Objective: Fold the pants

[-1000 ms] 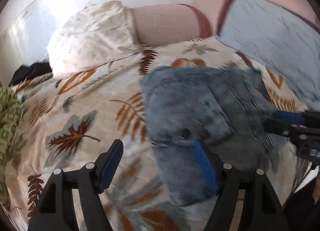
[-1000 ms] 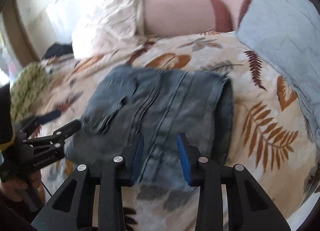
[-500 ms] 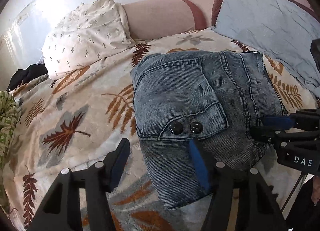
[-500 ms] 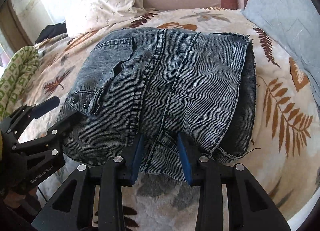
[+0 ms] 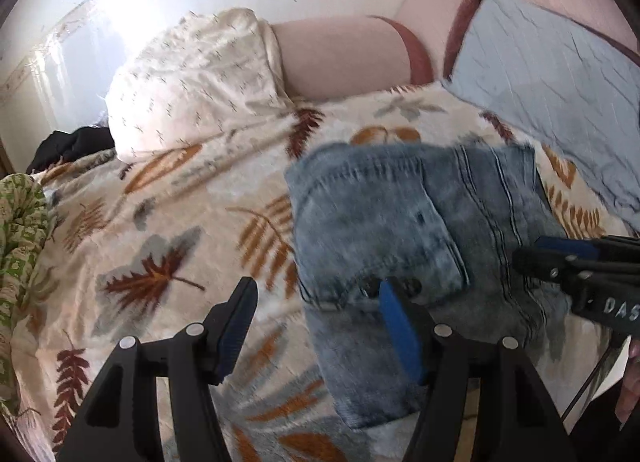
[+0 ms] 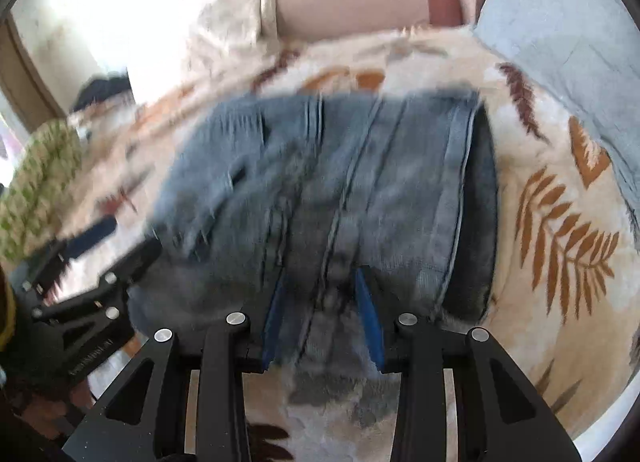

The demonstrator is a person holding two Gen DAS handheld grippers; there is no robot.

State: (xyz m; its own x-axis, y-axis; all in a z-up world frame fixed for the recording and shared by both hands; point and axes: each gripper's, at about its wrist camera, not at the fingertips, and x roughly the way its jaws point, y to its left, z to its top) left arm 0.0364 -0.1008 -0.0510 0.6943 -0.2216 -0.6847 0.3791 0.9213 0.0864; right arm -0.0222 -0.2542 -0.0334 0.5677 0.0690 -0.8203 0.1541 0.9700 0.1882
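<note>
Partly blurred, both views. Folded denim jeans (image 6: 320, 190) lie flat on the leaf-print blanket (image 5: 160, 222), a squat packet with its longer side running across the right wrist view and seams running away from the camera. Near hem hidden behind the right gripper (image 6: 322, 298), clamped on that edge. Left gripper (image 5: 316, 302) stands released, one blue pad (image 5: 400, 334) over the denim's corner, contact unclear. White pillow (image 5: 192, 82) beyond.

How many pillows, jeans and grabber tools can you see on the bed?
Pillows: 2, white patterned pillow and pale blue pillow
Folded jeans: 1
Grabbers: 2, left gripper and right gripper
Total: 5
</note>
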